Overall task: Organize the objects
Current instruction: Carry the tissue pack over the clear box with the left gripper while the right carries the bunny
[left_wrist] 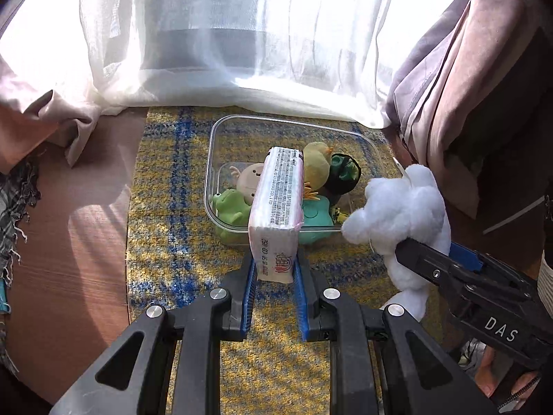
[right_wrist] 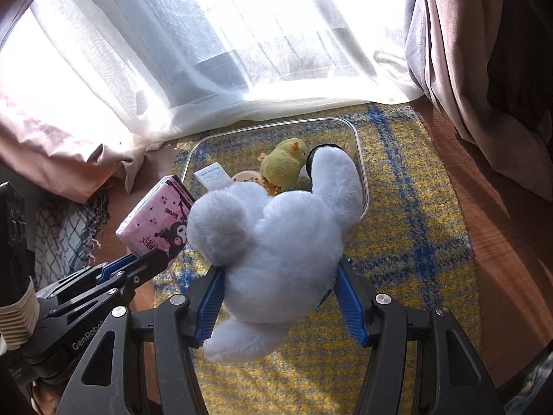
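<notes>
Left wrist: left gripper point(left_wrist: 275, 269) clamps tissue pack point(left_wrist: 278, 204); right gripper point(right_wrist: 280, 297) clamps white plush point(right_wrist: 276, 235).

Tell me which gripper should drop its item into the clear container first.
Probably the right gripper: its white plush already overlaps the clear container rim. The left gripper holds the tissue pack nearer its front edge.

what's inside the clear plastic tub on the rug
Inside the clear tub: a green frog, beige round-faced toy, yellow chick, teal toy and a dark green item. The held tissue pack hides the middle.
</notes>
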